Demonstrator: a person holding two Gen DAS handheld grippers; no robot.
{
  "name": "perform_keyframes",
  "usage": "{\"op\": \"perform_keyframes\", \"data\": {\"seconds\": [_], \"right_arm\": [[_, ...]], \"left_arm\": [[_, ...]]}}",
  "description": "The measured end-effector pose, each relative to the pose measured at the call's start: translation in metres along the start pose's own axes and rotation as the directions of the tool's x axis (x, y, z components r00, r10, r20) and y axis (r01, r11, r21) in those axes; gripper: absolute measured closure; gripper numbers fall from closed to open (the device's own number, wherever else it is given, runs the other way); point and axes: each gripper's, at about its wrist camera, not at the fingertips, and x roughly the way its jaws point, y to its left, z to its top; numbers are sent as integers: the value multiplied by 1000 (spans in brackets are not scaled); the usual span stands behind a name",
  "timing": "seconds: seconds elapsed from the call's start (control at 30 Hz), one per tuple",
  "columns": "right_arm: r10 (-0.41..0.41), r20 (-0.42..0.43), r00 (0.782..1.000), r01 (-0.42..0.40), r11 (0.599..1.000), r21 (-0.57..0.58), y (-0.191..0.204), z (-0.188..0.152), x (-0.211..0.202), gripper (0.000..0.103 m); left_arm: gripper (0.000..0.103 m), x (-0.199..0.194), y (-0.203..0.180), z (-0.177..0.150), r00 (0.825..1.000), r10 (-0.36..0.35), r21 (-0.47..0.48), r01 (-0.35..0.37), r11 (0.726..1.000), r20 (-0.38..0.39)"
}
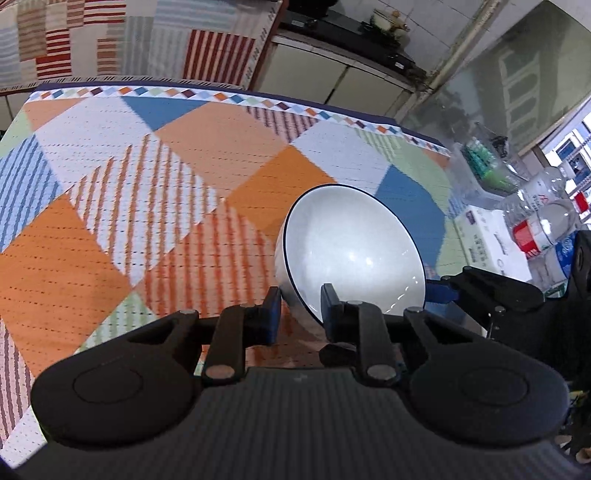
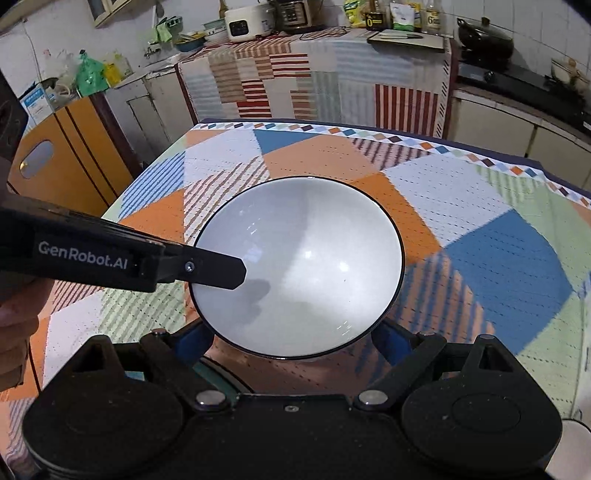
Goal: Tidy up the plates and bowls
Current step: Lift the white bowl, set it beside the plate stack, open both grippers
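Observation:
A white bowl (image 1: 351,243) with a thin dark rim is tilted above the patchwork tablecloth (image 1: 147,184). My left gripper (image 1: 301,310) is shut on its near rim, one blue pad outside the wall and one inside. In the right wrist view the same bowl (image 2: 306,266) fills the centre. My right gripper (image 2: 293,343) spans it, its blue fingers (image 2: 391,343) running in under the rim on both sides against the outer wall. The left gripper's black finger (image 2: 218,271) reaches in from the left over the rim. The right gripper's finger (image 1: 441,288) meets the bowl's right side.
Plastic bottles (image 1: 543,225) and boxes crowd the table's right end. An orange cabinet (image 2: 62,158) stands left of the table, and a cloth-draped counter with a rice cooker (image 2: 243,24) lies beyond. A dark curved rim (image 2: 210,373) shows just under the bowl. A hand (image 2: 14,325) is at the left edge.

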Motion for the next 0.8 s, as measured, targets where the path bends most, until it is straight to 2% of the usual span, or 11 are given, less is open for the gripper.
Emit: {"op": "perform_keyframes", "data": {"seconds": [0.3, 0.47, 0.53, 0.63, 0.8], "right_arm": [[-36, -41, 999, 35, 999, -15, -1, 4, 25, 8], [-43, -57, 997, 42, 999, -11, 0, 4, 22, 8], [-32, -83, 996, 30, 999, -26, 3, 4, 16, 8], [-49, -39, 998, 47, 998, -38, 6, 1, -3, 8], [-67, 41, 997, 65, 997, 40, 2, -10, -35, 8]], "left_arm": [[82, 23, 10, -2, 999, 26, -25, -26, 999, -22], [83, 24, 6, -1, 997, 38, -34, -41, 999, -68], [81, 19, 3, -1, 997, 48, -31, -50, 998, -63], [73, 8, 0, -2, 999, 44, -30, -45, 999, -29], [69, -7, -8, -2, 999, 35, -18, -35, 999, -23]]}}
